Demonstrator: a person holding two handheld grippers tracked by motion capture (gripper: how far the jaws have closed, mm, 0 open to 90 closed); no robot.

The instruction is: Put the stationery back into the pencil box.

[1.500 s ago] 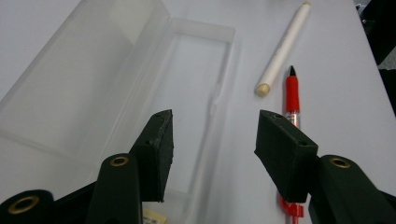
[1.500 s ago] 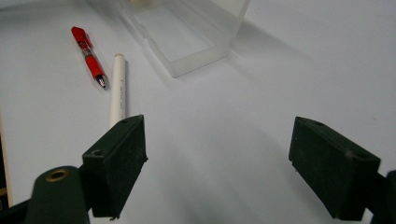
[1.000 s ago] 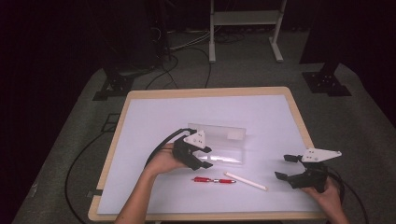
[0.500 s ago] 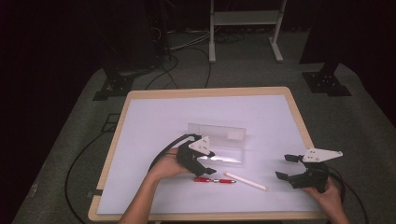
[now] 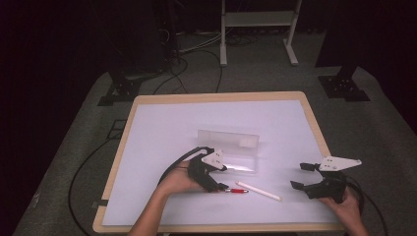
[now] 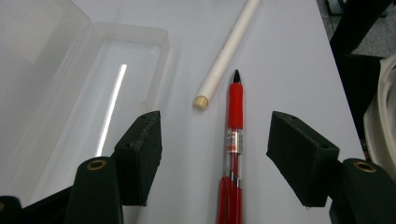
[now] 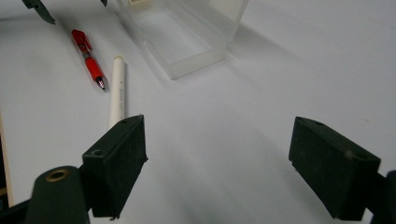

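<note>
Altogether two writing things lie on the white tabletop point(image 5: 162, 128) with its pale wooden rim — one red plastic ballpoint pen with a clear barrel point(image 6: 232, 140) and one plain white stick-shaped pen point(image 6: 229, 51) — beside one clear plastic rectangular box point(image 5: 231, 150). That box stands open with its lid raised behind it, and its tray is bare apart from a bright streak of reflected light. Both pens rest outside it, on the side nearer the person; the white pen lies slantwise just beside the red pen's tip, apart from it. Down at the red pen, the left tongs point(image 6: 215, 154) have just been opening: the jaws straddle the barrel about half spread, with a gap on either side, so the pads press on nothing. Off to the right, well apart from the pens and the box, the right tongs point(image 5: 301, 176) hover over bare tabletop in the person's hand — jaws wide apart, holding nothing.
</note>
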